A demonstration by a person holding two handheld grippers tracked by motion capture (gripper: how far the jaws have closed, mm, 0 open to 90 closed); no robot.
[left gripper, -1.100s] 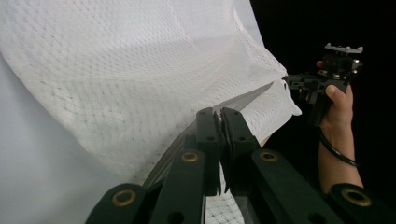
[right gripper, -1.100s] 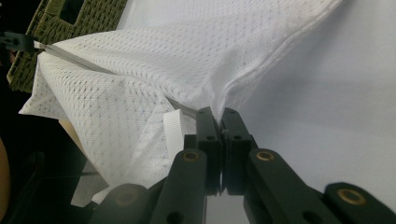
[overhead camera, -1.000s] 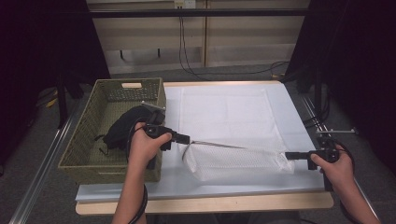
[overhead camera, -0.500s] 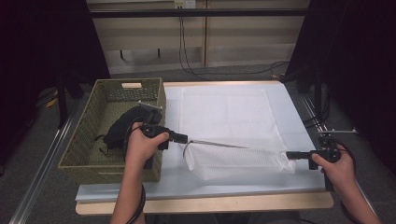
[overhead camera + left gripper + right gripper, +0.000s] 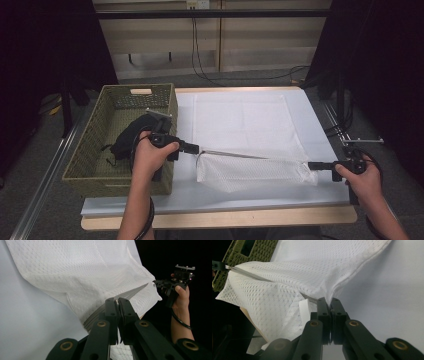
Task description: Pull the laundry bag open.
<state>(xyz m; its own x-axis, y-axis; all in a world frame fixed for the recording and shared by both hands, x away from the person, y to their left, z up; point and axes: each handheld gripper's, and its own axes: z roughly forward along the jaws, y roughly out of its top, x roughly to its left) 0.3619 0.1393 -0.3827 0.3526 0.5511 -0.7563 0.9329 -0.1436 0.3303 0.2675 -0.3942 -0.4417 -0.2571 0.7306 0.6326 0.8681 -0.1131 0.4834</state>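
Note:
A white mesh garment (image 5: 240,125) lies spread on the white table (image 5: 320,130), its near end lifted and stretched taut between both grippers. My left gripper (image 5: 196,148) is shut on the left corner beside the basket; in the left gripper view its jaws (image 5: 117,301) pinch the grey waistband of the white mesh garment (image 5: 82,277). My right gripper (image 5: 311,165) is shut on the right corner near the table's right edge; in the right gripper view its jaws (image 5: 328,301) clamp the hem of the garment (image 5: 287,282). A flap of the fabric hangs down below the taut edge.
A green woven basket (image 5: 90,165) stands at the table's left with a dark garment (image 5: 131,137) inside. The table's wooden front edge (image 5: 220,217) runs below the hands. Cables lie on the floor behind the table. Metal rails flank both sides.
Both grippers hold the same corners. The left hand has drifted slightly toward the basket, keeping the lifted edge taut.

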